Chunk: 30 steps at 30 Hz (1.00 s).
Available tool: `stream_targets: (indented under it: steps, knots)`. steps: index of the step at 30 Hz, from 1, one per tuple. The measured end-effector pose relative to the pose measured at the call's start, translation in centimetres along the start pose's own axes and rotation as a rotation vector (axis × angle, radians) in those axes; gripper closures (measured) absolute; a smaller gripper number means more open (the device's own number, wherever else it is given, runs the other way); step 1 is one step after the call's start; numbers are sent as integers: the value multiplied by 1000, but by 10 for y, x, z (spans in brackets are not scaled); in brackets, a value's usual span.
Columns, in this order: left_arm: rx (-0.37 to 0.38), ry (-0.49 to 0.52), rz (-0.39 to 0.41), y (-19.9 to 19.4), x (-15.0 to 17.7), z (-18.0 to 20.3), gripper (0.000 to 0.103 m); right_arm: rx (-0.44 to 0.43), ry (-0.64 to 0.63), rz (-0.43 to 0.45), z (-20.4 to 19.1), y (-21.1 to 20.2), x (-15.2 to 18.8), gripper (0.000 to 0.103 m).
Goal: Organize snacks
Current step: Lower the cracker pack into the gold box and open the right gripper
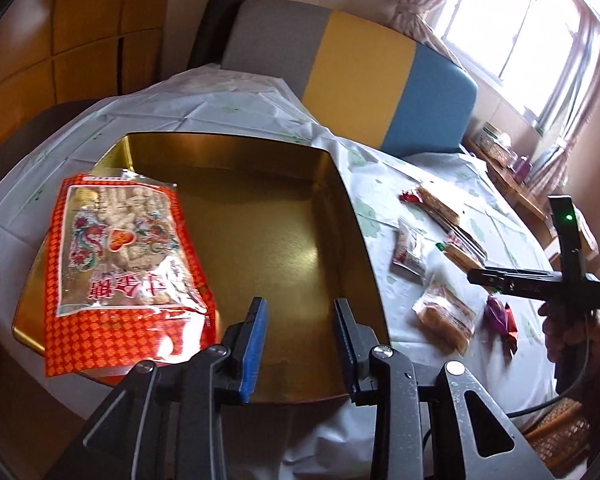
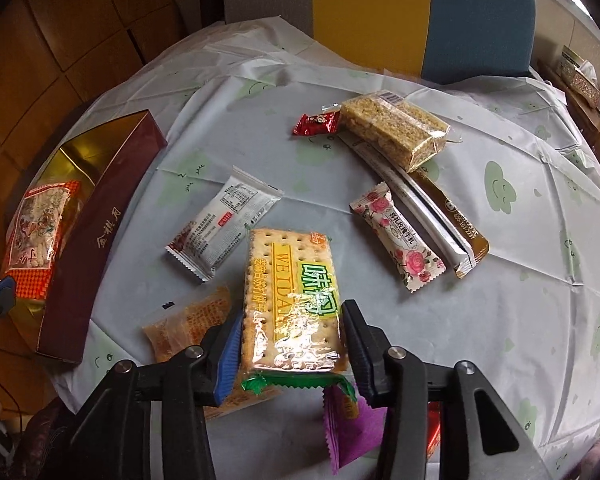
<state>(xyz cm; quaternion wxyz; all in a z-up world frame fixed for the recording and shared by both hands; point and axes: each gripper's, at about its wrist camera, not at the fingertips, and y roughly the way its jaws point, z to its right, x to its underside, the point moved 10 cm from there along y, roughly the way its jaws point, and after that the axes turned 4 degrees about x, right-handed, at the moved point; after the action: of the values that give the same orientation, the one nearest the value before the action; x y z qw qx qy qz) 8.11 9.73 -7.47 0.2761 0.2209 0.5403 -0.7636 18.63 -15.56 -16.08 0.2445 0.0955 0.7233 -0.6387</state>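
A clear pack of square crackers [image 2: 288,300] with green and yellow print sits between the fingers of my right gripper [image 2: 292,312], which is shut on its two long sides and holds it over the table. My left gripper [image 1: 300,302] hangs open over the gold inside of the snack box [image 1: 260,184], with nothing between its fingers. A red bag of sweets [image 1: 128,264] lies at the box's left side, partly over the rim. In the right wrist view the box shows its maroon outer wall [image 2: 96,240] at the left, with the red bag [image 2: 36,232] inside.
Loose snacks lie on the white tablecloth [image 2: 500,320]: a white sachet [image 2: 224,224], a rose-print candy [image 2: 396,240], a rice-crisp bar [image 2: 396,128], a red candy [image 2: 316,122], stick sachets [image 2: 432,216], an orange pack [image 2: 188,324], a purple wrapper [image 2: 352,420]. A chair [image 2: 372,12] stands behind the table.
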Motion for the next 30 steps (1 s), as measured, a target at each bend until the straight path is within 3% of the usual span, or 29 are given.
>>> stream_targets:
  steps: [4, 13, 20, 24, 30]
  knots:
    - [-22, -33, 10, -4, -3, -18, 67, -26, 37, 29, -14, -14, -13, 56]
    - [-62, -79, 6, -7, 0, -40, 63, -259, 66, 79, -120, -38, -60, 56]
    - [-81, -102, 5, -10, 3, -51, 63, -306, 72, 66, -190, -15, -90, 50]
    - [-93, -118, 5, -9, 4, -58, 63, -300, 44, 45, -200, -7, -80, 50]
    - [-104, -115, -1, -8, 6, -61, 63, -260, 21, 65, -180, -15, -59, 50]
